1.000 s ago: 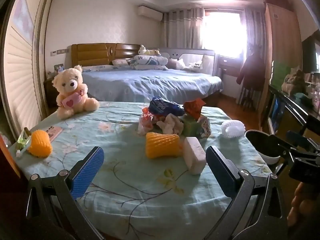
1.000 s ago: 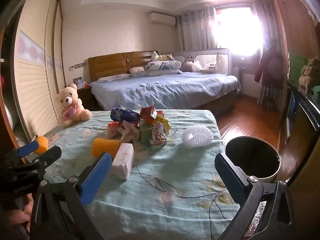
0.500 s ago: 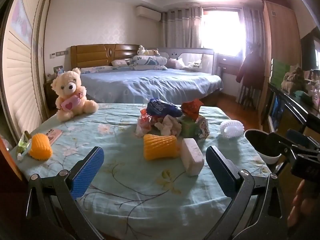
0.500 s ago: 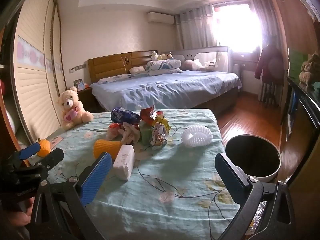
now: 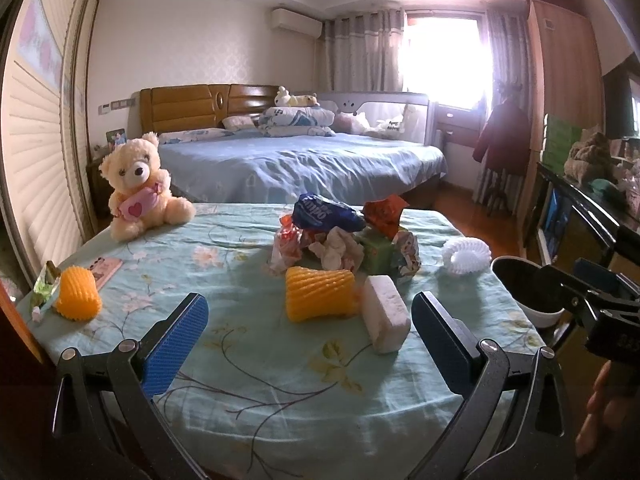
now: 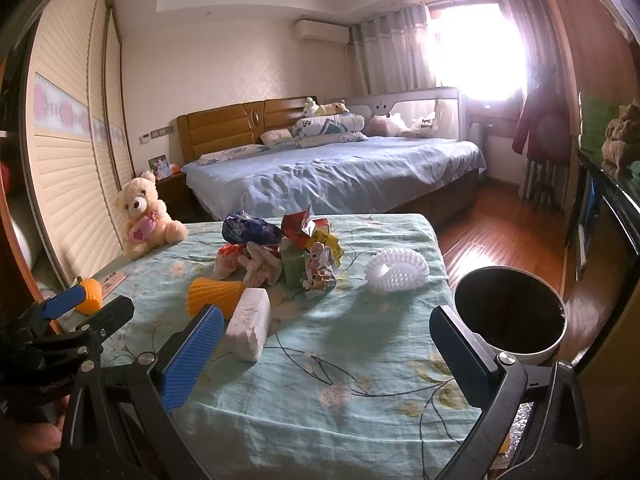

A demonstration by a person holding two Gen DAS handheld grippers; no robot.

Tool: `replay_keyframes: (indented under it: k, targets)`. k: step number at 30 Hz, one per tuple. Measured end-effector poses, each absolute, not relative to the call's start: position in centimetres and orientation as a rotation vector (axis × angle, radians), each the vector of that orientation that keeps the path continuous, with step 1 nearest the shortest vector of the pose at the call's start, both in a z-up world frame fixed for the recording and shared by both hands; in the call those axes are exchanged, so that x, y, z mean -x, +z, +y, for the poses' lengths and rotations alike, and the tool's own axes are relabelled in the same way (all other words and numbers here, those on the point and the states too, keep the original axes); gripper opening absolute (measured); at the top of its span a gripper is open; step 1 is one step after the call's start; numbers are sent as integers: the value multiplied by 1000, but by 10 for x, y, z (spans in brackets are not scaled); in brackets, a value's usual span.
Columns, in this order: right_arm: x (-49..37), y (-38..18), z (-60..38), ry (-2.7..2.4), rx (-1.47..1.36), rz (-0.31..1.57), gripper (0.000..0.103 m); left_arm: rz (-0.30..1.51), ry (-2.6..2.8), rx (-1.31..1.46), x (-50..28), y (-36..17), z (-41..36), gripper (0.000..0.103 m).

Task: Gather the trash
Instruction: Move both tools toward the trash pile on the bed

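Note:
A pile of crumpled wrappers and tissue (image 5: 340, 232) (image 6: 280, 248) lies mid-table on the floral cloth. In front of it are an orange foam net (image 5: 318, 294) (image 6: 214, 294) and a white foam block (image 5: 386, 320) (image 6: 248, 326). A white foam net (image 5: 466, 256) (image 6: 396, 270) lies at the right; another orange net (image 5: 76, 300) (image 6: 90, 294) at the left edge. A black-lined bin (image 6: 510, 314) (image 5: 524, 290) stands beside the table's right edge. My left gripper (image 5: 308, 344) and right gripper (image 6: 326, 354) are both open and empty, near the table's front edge.
A teddy bear (image 5: 138, 186) (image 6: 146, 216) sits at the table's far left corner. A pink card (image 5: 106, 270) and a green wrapper (image 5: 46, 286) lie at the left edge. A bed (image 5: 304, 160) stands behind; a dark cabinet (image 5: 580, 220) stands at the right.
Both grippers have drawn back and risen slightly, so the table looks a little lower and farther. Both stay open. Nothing on the table has moved.

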State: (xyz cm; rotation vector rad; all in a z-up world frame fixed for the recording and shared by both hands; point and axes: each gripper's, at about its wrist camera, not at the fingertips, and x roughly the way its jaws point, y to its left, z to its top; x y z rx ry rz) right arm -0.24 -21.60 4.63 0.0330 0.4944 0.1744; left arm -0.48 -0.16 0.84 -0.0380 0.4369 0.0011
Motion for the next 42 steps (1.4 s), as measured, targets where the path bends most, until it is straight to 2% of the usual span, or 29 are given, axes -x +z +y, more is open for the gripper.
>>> replay_keyframes:
  k: [42]
  targets:
    - [-9, 34, -204, 219, -49, 564, 103, 461, 14, 47, -3, -4, 8, 103]
